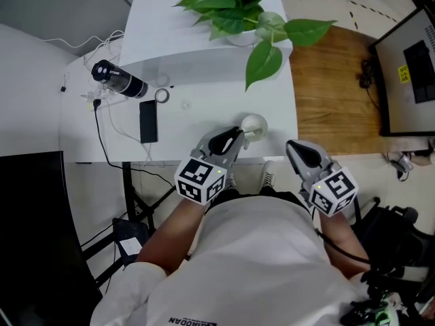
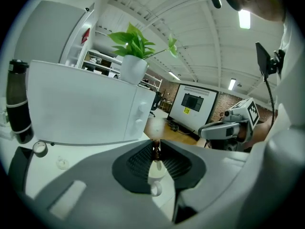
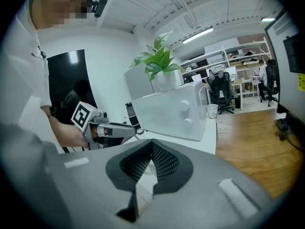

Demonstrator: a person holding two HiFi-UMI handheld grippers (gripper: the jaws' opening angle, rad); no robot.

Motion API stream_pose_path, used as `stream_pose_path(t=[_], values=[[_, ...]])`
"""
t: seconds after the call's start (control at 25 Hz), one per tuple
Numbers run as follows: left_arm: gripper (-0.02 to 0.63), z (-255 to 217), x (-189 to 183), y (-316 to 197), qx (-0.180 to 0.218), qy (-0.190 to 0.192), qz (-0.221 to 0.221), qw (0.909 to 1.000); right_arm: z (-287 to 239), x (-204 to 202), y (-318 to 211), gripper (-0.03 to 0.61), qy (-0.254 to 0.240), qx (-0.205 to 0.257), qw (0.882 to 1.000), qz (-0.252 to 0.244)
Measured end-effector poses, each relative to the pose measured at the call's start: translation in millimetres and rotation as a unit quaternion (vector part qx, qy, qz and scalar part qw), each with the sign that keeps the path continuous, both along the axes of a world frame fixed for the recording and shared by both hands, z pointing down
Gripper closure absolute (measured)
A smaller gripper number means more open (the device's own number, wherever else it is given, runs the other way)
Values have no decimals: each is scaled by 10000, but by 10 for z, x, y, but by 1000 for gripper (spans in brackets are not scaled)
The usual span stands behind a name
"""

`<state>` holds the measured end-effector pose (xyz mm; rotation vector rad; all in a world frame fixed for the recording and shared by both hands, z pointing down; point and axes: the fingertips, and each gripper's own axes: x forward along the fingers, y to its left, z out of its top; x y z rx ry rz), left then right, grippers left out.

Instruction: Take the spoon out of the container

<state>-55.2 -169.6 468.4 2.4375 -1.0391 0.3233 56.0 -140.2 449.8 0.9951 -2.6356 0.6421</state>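
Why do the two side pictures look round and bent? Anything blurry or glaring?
Both gripper views use wide-angle lenses, so edges curve and corners go dark; left gripper view: a ceiling lamp glares, and the dark brown spoon handle between the fingers is soft; head view: even light, sharp.

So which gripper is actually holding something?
The left gripper: its jaws pinch the brown spoon above the cup; the right gripper has jaws meeting on nothing.
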Motion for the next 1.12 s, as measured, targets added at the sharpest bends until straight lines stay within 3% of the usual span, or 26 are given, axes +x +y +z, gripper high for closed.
stream_pose_path(t=[0.72,1.12], values=[[562,-406,-404,353,467,319,572,9968,-251,-371,347,571,16,374,9967,714],[563,-592,-332,697,722,351,185,9966,-384,-265,639,571,-37,566,9978,354]])
